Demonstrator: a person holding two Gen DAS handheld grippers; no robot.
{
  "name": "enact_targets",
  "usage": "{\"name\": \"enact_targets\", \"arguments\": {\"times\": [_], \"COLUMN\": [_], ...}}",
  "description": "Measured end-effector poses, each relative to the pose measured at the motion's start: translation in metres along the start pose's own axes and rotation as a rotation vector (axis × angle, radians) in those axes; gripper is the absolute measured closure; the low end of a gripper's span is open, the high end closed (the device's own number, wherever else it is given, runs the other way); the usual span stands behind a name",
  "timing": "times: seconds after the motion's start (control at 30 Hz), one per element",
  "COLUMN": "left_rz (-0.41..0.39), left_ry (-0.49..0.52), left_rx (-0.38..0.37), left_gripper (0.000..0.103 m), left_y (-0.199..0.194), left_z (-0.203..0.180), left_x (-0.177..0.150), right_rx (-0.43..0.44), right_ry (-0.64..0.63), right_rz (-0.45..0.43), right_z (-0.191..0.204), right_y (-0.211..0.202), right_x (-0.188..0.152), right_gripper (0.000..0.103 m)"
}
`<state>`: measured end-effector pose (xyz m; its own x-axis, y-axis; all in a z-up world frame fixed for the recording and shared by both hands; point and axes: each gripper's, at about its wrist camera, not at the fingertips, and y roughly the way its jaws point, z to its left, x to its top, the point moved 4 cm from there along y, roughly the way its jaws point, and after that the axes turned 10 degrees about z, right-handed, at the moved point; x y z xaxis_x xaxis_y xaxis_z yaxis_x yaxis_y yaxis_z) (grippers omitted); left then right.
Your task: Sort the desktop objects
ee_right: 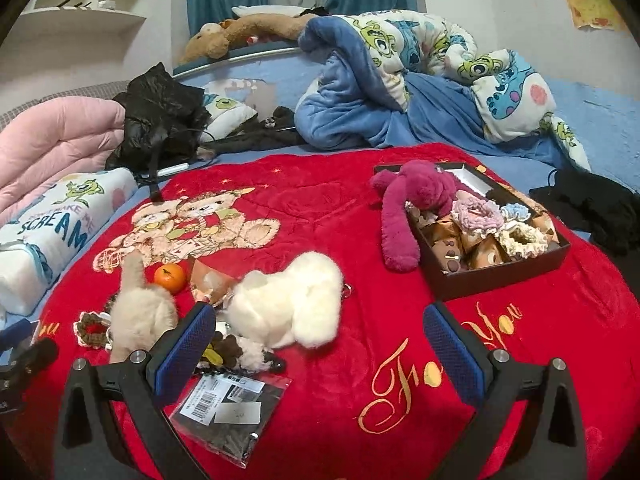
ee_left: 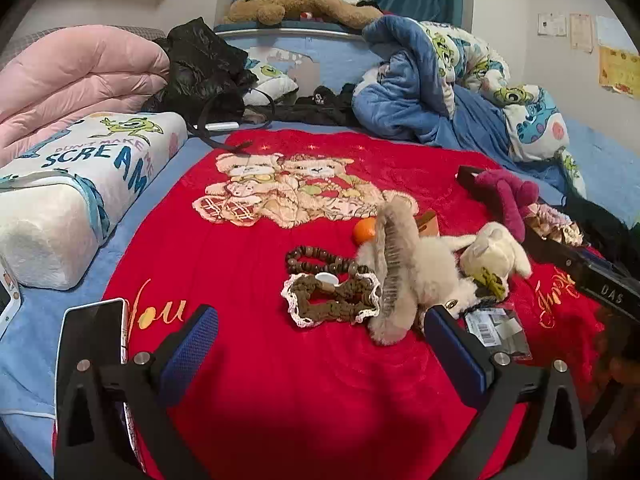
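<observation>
Both grippers hovered over a red blanket [ee_right: 328, 216] spread on a bed. The left gripper [ee_left: 320, 344] had its fingers [ee_left: 192, 344] spread as wide as they go and held nothing; the right gripper [ee_right: 320, 344] was the same, fingers [ee_right: 188, 340] wide apart and empty. On the blanket near the left gripper lay one orange [ee_left: 364, 230], one string of brown beads [ee_left: 316, 262], one brown crocheted scrunchie [ee_left: 332, 300] with a white lace edge, one small white cap [ee_left: 326, 279] beside it, one grey furry earmuff [ee_left: 400, 264] standing on edge, and one white plush [ee_left: 496, 252] touching the earmuff. One clear packet [ee_right: 232, 412] with a barcode label lay flat just in front of the right gripper's left finger. Farther right sat one dark box [ee_right: 500, 272], open, with three scrunchies in it: one pink [ee_right: 476, 210], one pale blue [ee_right: 514, 212] and one cream [ee_right: 520, 240], besides several brown bear-print packs too crowded to count. One magenta plush [ee_right: 412, 200] lay half in the box, its long arm hanging over the wall onto the blanket. One phone [ee_left: 94, 344] lay at the blanket's left edge, beside the left gripper.
</observation>
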<state>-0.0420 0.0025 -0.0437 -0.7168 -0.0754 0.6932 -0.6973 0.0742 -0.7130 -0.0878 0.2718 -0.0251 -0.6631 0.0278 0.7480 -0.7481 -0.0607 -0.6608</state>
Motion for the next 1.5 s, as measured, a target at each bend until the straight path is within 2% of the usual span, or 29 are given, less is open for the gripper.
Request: {"name": "enact_targets", "arguments": {"times": [0.13, 1.17, 1.5], "left_rz": [0.001, 0.039, 0.054], "left_ry": [-0.009, 0.011, -0.012], "left_rx": [-0.011, 0.028, 0.032], "left_gripper": [0.0, 0.0, 0.0], "left_y": [0.001, 0.012, 0.018], "left_z": [0.002, -0.001, 0.003], "left_x": [0.0, -0.002, -0.003], "right_rx": [0.029, 0.081, 0.064], "right_ry": [0.016, 0.023, -0.008], "right_rz": [0.018, 0.033, 0.031], "right_z": [0.0, 0.002, 0.008], "right_y": [0.003, 0.007, 0.009], "right_x": [0.0, -0.002, -0.004], "right_gripper": [0.0, 0.0, 0.0]}}
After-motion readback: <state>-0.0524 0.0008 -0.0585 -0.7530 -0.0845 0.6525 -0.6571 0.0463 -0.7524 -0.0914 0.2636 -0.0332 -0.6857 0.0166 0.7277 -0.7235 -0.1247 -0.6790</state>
